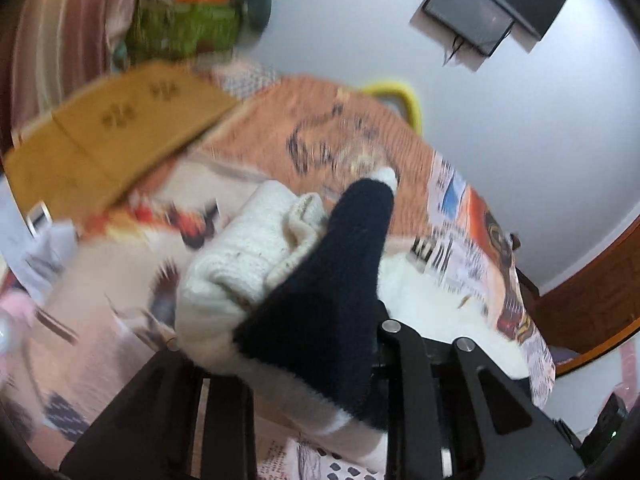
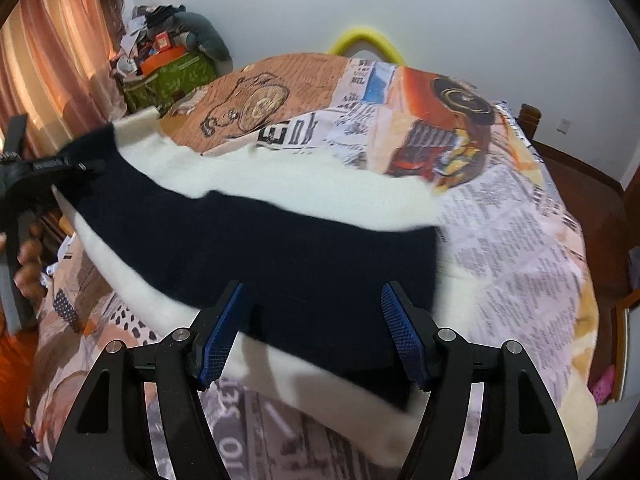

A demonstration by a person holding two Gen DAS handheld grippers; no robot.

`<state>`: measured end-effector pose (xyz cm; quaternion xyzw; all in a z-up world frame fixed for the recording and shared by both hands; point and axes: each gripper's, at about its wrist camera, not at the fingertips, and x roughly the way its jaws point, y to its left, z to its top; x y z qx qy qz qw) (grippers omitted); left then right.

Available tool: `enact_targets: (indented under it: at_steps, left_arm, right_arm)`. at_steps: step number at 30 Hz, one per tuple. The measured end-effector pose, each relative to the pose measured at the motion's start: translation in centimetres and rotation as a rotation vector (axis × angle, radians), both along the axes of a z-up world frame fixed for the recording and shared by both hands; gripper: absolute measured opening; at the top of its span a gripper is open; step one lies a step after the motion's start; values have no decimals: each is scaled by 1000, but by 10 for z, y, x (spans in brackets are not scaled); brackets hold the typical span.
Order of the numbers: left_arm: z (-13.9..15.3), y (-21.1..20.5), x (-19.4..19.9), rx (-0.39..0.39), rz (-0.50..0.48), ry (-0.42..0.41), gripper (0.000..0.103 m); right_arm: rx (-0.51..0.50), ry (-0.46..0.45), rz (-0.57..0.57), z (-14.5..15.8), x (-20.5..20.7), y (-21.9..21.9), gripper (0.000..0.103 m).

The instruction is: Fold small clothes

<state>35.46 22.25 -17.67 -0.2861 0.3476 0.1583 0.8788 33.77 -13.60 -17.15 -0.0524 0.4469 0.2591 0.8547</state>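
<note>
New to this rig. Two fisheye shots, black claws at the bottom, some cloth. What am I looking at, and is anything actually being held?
No robot arm here: a person holds a two-finger gripper in each hand, and each gripper carries a fisheye camera that looks along its fingers. One picture is from the left gripper, the other from the right.

The surface is a bed with a newspaper-print cover. On it lies a white and navy garment, the thing to be folded.

In the right view the right gripper is open, its blue pads apart above the navy part, gripping nothing. At that picture's left edge you see the left gripper pinching one end of the garment, lifted off the bed. The left view, blurred, shows the same cloth bunched right in front of its lens.
</note>
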Motion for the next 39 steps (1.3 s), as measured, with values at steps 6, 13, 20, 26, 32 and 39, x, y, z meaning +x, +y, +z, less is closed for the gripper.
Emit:
enact_targets:
  at_steps: [6,13,20,26,32,39]
  left_arm:
    - [58,-26,7,82,-57,-81,24]
    - [87,-116,45,135,-254,-118,24]
    - [85,-215,71,191,-478,-101,24]
    - [53,-272,69,235,-650,-29,24]
    - [13,-302,48,322,-803,81,25]
    - [-2,-309,33,318,-857,139,59]
  right_arm:
    - [10,4,-63,-7,-4,-24,62]
    - [23,96,-61,-36,1,-25,51]
    - [59,89,-73,-35,1,-34,47]
    - [61,67,-85,-29,-5,-51,47]
    - [76,45,-104,-21,-11,-62,47]
    - [75,26,-152,-9,-20,-85,47]
